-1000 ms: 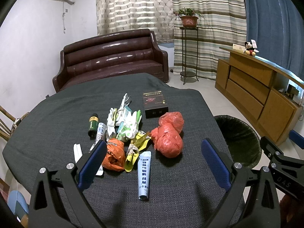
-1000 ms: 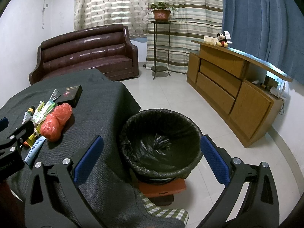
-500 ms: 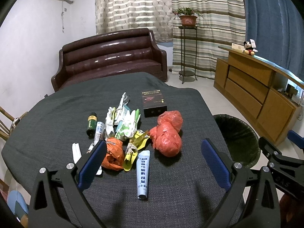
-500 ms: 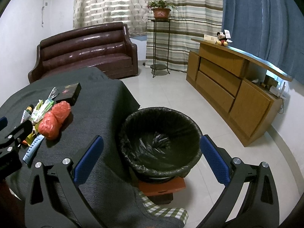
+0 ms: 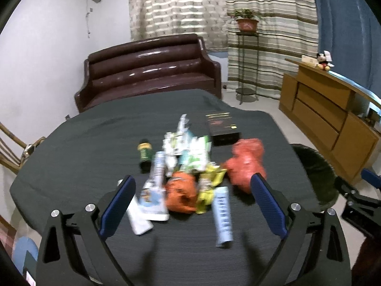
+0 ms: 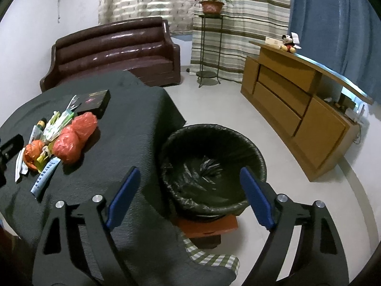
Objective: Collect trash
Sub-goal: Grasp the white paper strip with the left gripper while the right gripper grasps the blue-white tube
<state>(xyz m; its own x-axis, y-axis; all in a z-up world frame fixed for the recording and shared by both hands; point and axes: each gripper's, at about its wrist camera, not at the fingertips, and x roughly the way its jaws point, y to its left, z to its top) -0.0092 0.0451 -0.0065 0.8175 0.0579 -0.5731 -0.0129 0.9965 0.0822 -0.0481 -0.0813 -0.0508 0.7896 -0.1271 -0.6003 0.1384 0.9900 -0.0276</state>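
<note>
A pile of trash lies on the dark table (image 5: 78, 143): an orange crumpled bag (image 5: 181, 193), two red bags (image 5: 247, 162), a light blue tube (image 5: 222, 214), yellow wrappers (image 5: 209, 186), white-green packets (image 5: 188, 147) and a small green bottle (image 5: 145, 152). My left gripper (image 5: 190, 190) is open just short of the pile, its blue fingers to either side of the orange bag and the tube. My right gripper (image 6: 190, 176) hovers near the black-lined bin (image 6: 212, 166) beside the table. Its jaws are closing with nothing between them.
A black box (image 5: 222, 128) lies behind the pile. The bin stands on a red stool (image 6: 209, 226) off the table's right edge. A brown sofa (image 5: 147, 69), a plant stand (image 6: 209, 47) and a wooden sideboard (image 6: 297, 104) line the room.
My left gripper has moved forward toward the pile, which now looks larger and blurred. The right gripper's fingers have drawn closer together.
</note>
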